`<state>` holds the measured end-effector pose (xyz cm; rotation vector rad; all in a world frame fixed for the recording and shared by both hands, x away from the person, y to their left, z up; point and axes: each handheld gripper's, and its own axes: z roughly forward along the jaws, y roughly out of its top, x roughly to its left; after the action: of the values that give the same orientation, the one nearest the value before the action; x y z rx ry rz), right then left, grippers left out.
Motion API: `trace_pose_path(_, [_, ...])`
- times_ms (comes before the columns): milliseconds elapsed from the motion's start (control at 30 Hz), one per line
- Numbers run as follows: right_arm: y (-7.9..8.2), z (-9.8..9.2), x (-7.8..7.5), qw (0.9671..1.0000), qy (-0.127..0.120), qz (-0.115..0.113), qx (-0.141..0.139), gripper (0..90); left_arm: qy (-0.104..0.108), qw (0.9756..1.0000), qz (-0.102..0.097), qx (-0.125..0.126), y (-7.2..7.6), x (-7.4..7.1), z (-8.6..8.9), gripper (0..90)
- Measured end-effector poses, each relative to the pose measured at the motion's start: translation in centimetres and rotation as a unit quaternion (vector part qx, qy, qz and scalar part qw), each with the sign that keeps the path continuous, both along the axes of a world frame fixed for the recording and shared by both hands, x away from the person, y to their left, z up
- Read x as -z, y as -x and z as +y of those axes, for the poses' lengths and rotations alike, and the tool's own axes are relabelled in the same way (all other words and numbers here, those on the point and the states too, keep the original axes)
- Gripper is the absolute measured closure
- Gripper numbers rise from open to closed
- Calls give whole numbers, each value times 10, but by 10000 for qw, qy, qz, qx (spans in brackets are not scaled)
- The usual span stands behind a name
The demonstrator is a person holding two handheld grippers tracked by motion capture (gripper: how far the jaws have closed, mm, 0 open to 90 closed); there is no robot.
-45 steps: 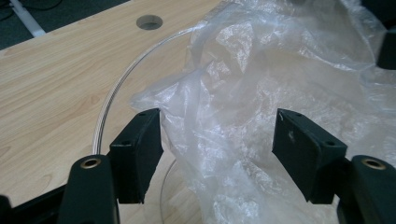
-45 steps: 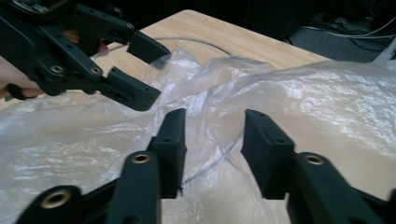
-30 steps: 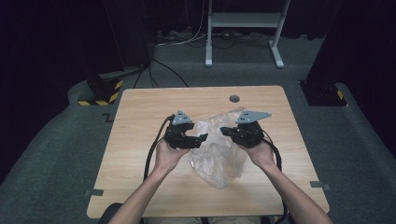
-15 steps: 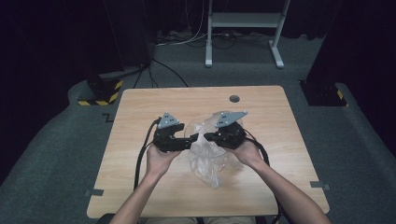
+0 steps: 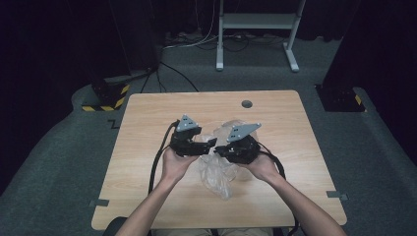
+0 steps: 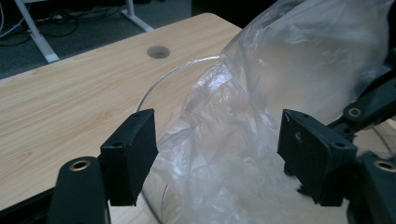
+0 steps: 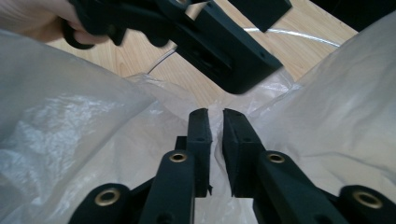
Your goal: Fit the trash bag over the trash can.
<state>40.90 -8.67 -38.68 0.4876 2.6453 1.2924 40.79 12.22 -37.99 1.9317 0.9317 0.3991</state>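
A crumpled clear plastic bag (image 5: 216, 174) lies on the wooden table (image 5: 147, 123), between and below both hands. My left gripper (image 5: 210, 144) points right at it. In the left gripper view the gripper (image 6: 219, 158) stands wide open, with the bag (image 6: 261, 93) bulging between its jaws and touching neither pad. My right gripper (image 5: 220, 150) faces left, nose to nose with the left one. Its jaws (image 7: 215, 126) have just been opening: a narrow gap shows, with a thin fold of the bag (image 7: 70, 130) running through it. The left gripper's jaw (image 7: 224, 51) hangs just beyond.
A round cable hole (image 5: 247, 104) sits in the table near its far edge. A thin clear curved edge (image 6: 173, 74) lies on the wood beside the bag. Black cables (image 5: 157, 162) trail from both grippers. A white stand (image 5: 255, 29) is on the floor beyond.
Both hands have shifted left across the table and drawn together, so the grippers' tips now nearly meet over the bag. The bag has bunched up under them.
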Motion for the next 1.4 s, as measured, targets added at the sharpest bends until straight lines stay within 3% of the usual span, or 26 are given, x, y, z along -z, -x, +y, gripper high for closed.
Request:
trace_pose_path(333, [13, -27, -9, 9988, -310, -15, 376, 592, -524, 9985, 152, -23, -15, 4, -23, 266])
trace_pose_path(567, [16, -51, -18, 9956, -524, -137, 770, 536, -639, 9977, 220, -25, -20, 7, -28, 271])
trace_pose_path(733, [14, -76, -26, 9874, -749, -361, 1350, 514, -686, 9972, 297, -6, -22, 9, -29, 277])
trace_pose_path(767, [14, -76, -26, 9874, -749, -361, 1350, 514, -686, 9972, 297, -6, -22, 9, -29, 278])
trace_pose_path(800, [13, -80, -28, 9854, -782, -422, 1455, 511, -688, 9972, 308, -3, -22, 9, -29, 279])
trace_pose_path(833, [11, -87, -30, 9812, -843, -512, 1656, 507, -688, 9971, 314, -5, -22, 9, -29, 280])
trace_pose_path(867, [11, -87, -30, 9812, -843, -512, 1656, 507, -688, 9971, 314, -5, -22, 9, -29, 282])
trace_pose_path(900, [9, -93, -31, 9775, -915, -558, 1815, 505, -683, 9972, 313, -2, -22, 9, -29, 283])
trace_pose_path(967, [4, -96, -29, 9755, -902, -531, 1936, 503, -665, 9972, 338, 8, -22, 9, -29, 284])
trace_pose_path(1033, [-1, -99, -24, 9744, -893, -435, 2018, 517, -664, 9972, 337, 24, -21, 10, -29, 284])
trace_pose_path(1133, [-10, -100, -15, 9757, -937, -215, 1970, 633, -601, 9977, 304, 43, -19, 9, -27, 284])
trace_pose_path(1167, [-10, -100, -15, 9757, -937, -215, 1970, 633, -601, 9977, 304, 43, -19, 9, -27, 285])
trace_pose_path(1200, [-15, -98, -12, 9778, -978, -119, 1852, 750, -512, 9984, 241, 65, -16, 8, -23, 284])
trace_pose_path(1300, [-18, -93, -12, 9798, -1042, -138, 1700, 850, -351, 9992, 159, 44, -12, 6, -17, 284])
trace_pose_path(1400, [-18, -83, -16, 9827, -1060, -188, 1510, 881, -199, 9998, 93, -21, -6, 3, -9, 284])
